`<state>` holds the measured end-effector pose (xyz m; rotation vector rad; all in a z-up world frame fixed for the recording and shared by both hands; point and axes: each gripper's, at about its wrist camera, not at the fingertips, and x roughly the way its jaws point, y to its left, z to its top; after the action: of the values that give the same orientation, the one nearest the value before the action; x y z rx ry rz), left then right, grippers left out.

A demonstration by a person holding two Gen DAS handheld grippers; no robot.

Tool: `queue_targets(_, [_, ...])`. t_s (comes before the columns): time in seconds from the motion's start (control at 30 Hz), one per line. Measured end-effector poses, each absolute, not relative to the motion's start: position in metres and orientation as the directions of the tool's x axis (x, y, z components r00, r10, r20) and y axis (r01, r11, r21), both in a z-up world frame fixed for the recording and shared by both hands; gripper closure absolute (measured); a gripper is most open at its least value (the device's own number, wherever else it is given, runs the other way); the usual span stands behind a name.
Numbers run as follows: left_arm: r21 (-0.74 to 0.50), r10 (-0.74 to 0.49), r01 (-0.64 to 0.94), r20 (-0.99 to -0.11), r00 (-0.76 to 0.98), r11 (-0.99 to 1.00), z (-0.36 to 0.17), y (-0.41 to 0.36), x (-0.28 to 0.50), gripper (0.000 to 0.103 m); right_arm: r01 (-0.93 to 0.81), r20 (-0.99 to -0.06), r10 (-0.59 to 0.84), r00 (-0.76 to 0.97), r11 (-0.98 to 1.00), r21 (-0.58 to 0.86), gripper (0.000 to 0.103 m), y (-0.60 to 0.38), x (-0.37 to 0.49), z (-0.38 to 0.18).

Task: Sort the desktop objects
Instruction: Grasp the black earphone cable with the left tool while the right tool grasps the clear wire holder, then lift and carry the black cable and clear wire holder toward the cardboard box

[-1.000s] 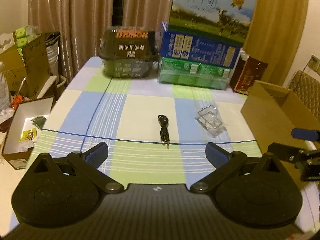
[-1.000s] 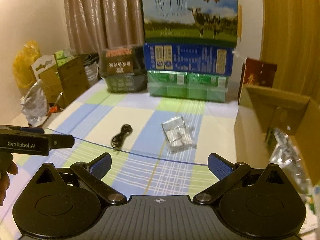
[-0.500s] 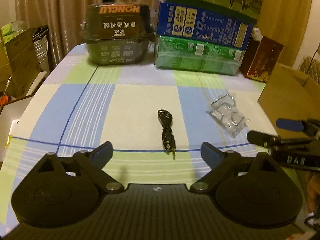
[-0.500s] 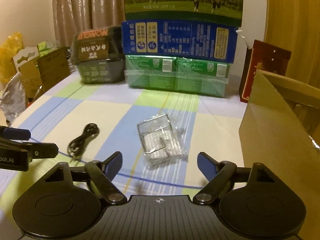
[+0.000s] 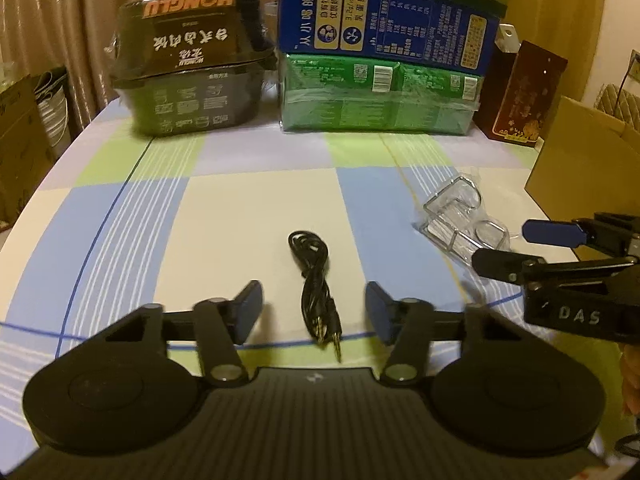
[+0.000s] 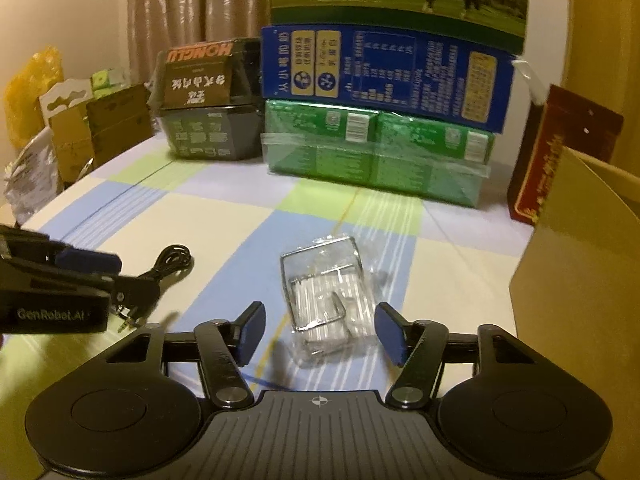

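Both tongs are open. The left gripper (image 5: 314, 312) sits around the black cable (image 5: 316, 280), low in the middle. Squeeze the thick middle bunch, not the plugs.

cardboard box (image 6: 580, 280) cut off rightward

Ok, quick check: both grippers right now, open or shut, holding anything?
Left gripper: open, holding nothing, straddling the black cable.
Right gripper: open, holding nothing, straddling the clear plastic packet.
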<state>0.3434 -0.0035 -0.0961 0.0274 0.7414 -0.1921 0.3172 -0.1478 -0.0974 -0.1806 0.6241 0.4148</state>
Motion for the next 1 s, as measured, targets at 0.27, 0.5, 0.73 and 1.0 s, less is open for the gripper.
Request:
queue_targets(0.27, [-0.031, -0.163, 0.192, -0.671, 0.723, 0.981, -0.101, -0.007, 0.349, 0.062, -0.446, -0.595, 0.324, 0.736, 0.893, -0.066, 0.054, -0.145, 0.324, -0.104])
queue_targets(0.5, [-0.033, -0.168, 0.201, -0.686, 0.707, 0.979, -0.109, -0.011, 0.352, 0.069, -0.461, -0.602, 0.311, 0.735, 0.881, -0.107, 0.069, -0.141, 0.323, -0.105])
queue_targets(0.73, [-0.054, -0.171, 0.188, -0.696, 0.697, 0.981, -0.111, -0.006, 0.352, 0.087, -0.461, -0.616, 0.299, 0.728, 0.879, -0.118, 0.074, -0.138, 0.317, -0.105])
queue_targets(1.0, [-0.044, -0.175, 0.207, -0.714, 0.677, 0.977, -0.109, -0.008, 0.34, 0.088, -0.442, -0.662, 0.303, 0.686, 0.896, -0.048, 0.074, -0.141, 0.299, -0.096])
